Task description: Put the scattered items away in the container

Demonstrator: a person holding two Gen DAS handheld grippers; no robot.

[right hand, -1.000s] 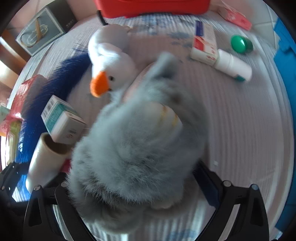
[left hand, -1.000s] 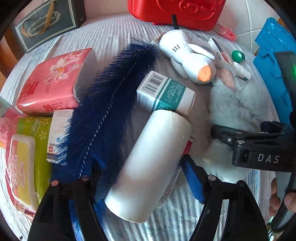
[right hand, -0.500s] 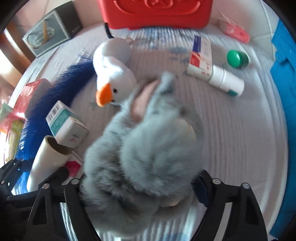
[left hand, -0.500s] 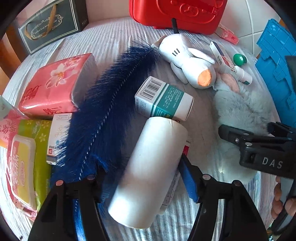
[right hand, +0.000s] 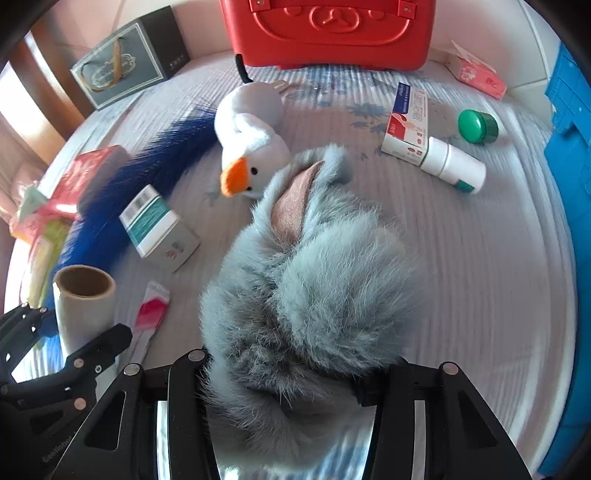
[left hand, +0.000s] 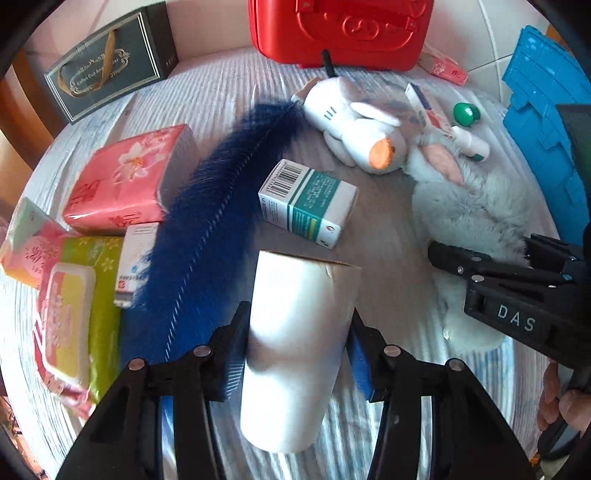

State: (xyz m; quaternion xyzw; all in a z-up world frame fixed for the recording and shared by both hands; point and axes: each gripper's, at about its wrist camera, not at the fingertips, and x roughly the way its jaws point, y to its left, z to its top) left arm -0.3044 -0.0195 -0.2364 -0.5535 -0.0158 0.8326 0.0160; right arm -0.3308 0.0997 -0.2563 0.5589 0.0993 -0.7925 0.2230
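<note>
My left gripper [left hand: 297,354] points steeply down, its jaws closing with the blue pads pressed on both sides of a white cardboard roll [left hand: 295,332], which stands tilted above the striped cloth. In the right wrist view my right gripper [right hand: 284,380] is also closing, its fingers sunk into the fur of a grey plush rabbit [right hand: 314,277] with a pink ear. The rabbit hides the pads. A red case [right hand: 332,33] stands at the back and a blue crate [left hand: 546,129] at the right edge.
Lying on the cloth: a blue feather duster [left hand: 207,229], white duck plush [right hand: 251,147], teal-and-white box [left hand: 306,203], pink tissue pack [left hand: 122,181], wipes pack [left hand: 70,317], toothpaste box [right hand: 406,118], white bottle [right hand: 450,166], green cap [right hand: 476,125]. A dark gift bag [left hand: 107,77] stands back left.
Both grippers' jaws have narrowed. The left one has closed on the roll and raised its far end off the cloth. The right one has squeezed into the rabbit's fur.
</note>
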